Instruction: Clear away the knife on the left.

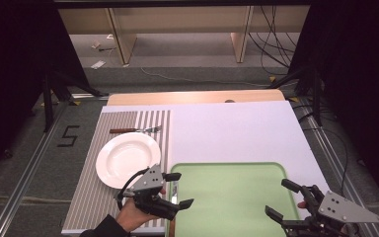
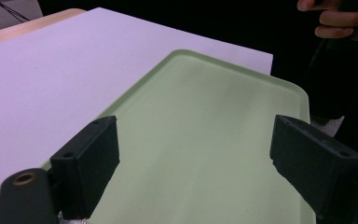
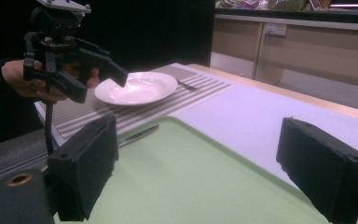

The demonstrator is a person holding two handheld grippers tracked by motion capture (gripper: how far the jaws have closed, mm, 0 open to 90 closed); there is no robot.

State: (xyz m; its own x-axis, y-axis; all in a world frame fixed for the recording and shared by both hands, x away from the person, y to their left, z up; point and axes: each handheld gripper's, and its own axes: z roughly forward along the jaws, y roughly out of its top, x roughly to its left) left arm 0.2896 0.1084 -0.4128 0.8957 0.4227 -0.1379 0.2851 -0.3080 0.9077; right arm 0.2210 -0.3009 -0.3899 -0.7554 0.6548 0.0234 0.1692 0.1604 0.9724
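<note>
Both the left gripper (image 1: 179, 189) and right gripper (image 1: 280, 199) hover wide open and empty over the green tray (image 1: 227, 197) at the desk's near edge; it looks light, stiff, slippery, best pinched at its raised rim.

The left hand-held gripper (image 1: 178, 189) is built of matt black parts, with two blocky black jaws and a grey three-cornered plate on top dotted with small dark screws. A black cable hangs from it. The right hand-held gripper (image 1: 284, 200) has the same black jaws and grey plate. Each gripper view shows a brass-ringed hole in a black part beside the jaws. The left hand (image 1: 134, 214) comes out of a dark sleeve.
</note>
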